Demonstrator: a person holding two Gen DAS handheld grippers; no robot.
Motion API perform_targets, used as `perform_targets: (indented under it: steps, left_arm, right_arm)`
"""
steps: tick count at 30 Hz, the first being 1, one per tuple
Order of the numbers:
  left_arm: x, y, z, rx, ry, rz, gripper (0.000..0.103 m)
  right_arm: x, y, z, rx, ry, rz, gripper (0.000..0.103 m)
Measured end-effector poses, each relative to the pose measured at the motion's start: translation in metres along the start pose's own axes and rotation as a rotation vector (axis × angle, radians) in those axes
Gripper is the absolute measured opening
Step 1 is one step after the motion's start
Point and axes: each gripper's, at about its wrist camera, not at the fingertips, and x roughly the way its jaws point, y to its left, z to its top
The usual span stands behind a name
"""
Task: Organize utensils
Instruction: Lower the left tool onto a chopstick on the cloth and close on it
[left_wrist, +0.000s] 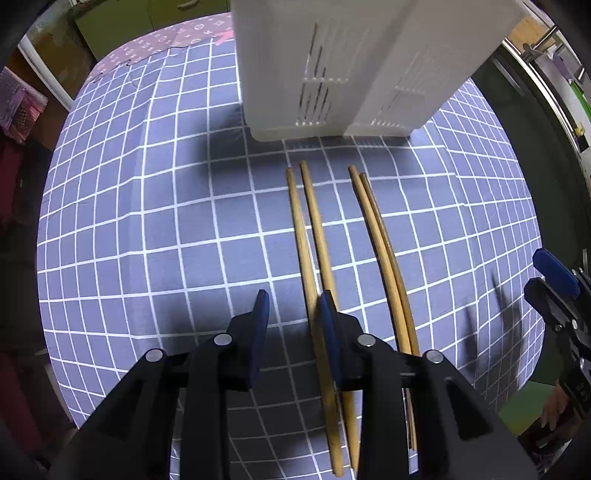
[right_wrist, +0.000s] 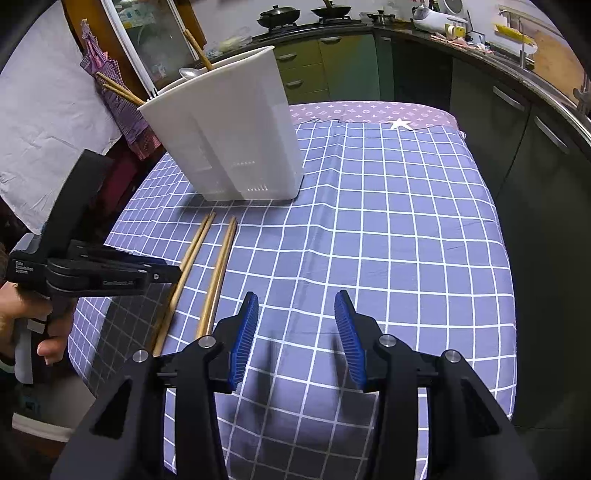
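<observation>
Several chopsticks and a ladle already stand in the white utensil holder (right_wrist: 229, 147), four chopsticks (left_wrist: 317, 236) remain on the desk (right_wrist: 388, 229), left claw (left_wrist: 291, 314) narrow and empty, right claw (right_wrist: 295, 325) wider, empty.

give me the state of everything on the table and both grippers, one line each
chopsticks: four, lying flat on the cloth in two pairs, not in the holder
utensil holder: upright, already holds chopsticks and a spoon
left hand-held gripper: jaws apart, nothing gripped, one finger over the left pair
right hand-held gripper: open, empty, over bare cloth
tablecloth: spread flat
</observation>
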Motion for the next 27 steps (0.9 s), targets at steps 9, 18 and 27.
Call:
perform_targets:
  steps: [9, 18, 27]
  left_arm:
    - [0.0, 0.001, 0.011, -0.023, 0.014, 0.0, 0.015]
    - [-0.001, -0.008, 0.016, 0.009, 0.009, -0.009, 0.008]
    - [-0.036, 0.014, -0.004, 0.003, -0.089, -0.056, 0.007]
  right_arm:
    - [0.0, -0.003, 0.0, 0.004, 0.004, -0.005, 0.047]
    - [0.001, -0.001, -0.002, -0.001, 0.01, -0.006, 0.047]
    - [0.007, 0.013, 0.004, -0.035, 0.051, 0.027, 0.048]
